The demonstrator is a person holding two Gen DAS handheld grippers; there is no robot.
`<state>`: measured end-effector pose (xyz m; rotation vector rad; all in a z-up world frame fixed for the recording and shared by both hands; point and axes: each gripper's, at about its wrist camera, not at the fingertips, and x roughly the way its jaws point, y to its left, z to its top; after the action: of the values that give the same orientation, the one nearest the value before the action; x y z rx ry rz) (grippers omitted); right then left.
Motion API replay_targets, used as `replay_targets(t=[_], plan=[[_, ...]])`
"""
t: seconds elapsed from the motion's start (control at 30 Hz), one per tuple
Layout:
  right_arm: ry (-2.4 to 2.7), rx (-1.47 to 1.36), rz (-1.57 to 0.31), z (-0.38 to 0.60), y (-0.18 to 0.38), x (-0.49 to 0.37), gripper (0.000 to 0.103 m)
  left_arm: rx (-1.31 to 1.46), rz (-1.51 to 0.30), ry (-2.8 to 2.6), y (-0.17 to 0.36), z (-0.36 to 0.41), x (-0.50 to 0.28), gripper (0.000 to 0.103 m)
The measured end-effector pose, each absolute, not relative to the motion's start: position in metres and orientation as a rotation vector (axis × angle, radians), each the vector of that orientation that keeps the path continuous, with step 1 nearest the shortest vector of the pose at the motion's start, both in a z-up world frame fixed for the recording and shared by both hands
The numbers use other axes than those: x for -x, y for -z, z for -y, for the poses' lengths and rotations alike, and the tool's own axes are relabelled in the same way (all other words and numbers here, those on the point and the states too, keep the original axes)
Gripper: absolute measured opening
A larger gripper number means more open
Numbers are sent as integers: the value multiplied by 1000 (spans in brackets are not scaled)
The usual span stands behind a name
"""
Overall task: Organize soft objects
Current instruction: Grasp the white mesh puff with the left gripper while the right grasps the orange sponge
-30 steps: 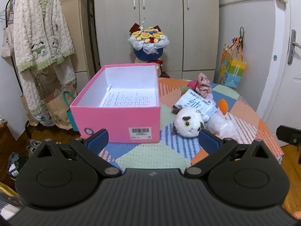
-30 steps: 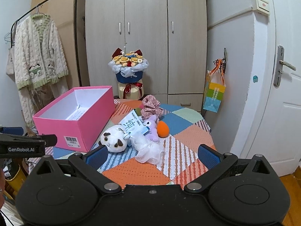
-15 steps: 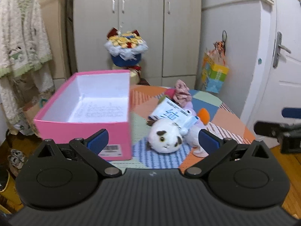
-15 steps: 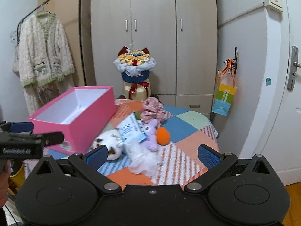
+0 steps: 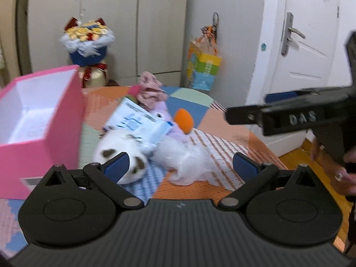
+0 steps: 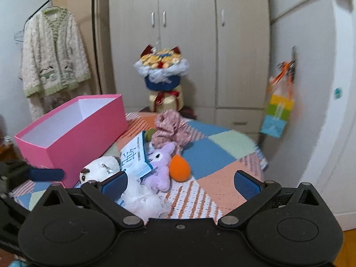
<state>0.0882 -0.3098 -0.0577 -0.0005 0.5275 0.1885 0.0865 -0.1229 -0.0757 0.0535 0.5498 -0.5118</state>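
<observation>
The left tool (image 5: 179, 166) is hanging with its blue pads spread wide and gripping nothing, low over the near edge of the counter (image 5: 224, 133), which is wearing a patchwork cloth of orange, blue and green. Just ahead of its left pad (image 5: 116, 165) a white plush animal with dark patches (image 5: 121, 153) is lying on the cloth, touching a white fluffy bundle (image 5: 187, 162) to its right. The right tool (image 6: 179, 183) is likewise gaping wide and carrying nothing, hovering over the same heap. In its view a blue-and-white packet (image 6: 133, 158) is leaning across the white plush (image 6: 100, 170), a lilac plush (image 6: 160, 169) is lying against the packet, and an orange teardrop sponge (image 6: 179, 168) is sitting just beside the lilac plush. A pink floral scrunchie (image 6: 170, 125) is resting behind them. The open pink box (image 6: 73, 131) is standing on the counter to the left of the heap, near it, with its white inside showing. A flower bouquet (image 6: 161, 70) is standing behind the counter, in front of the wardrobe (image 6: 189, 22).
</observation>
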Motion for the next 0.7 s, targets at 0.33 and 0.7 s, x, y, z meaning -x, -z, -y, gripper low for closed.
replay_targets(t=[0.33,0.7], plan=[[-350,18,-625,329,93,-165,74,-27,-679,562,108,159,-121,85],[-494,38,-652,325,121,-214,64,-65,-618,470,122,170,-137,85]])
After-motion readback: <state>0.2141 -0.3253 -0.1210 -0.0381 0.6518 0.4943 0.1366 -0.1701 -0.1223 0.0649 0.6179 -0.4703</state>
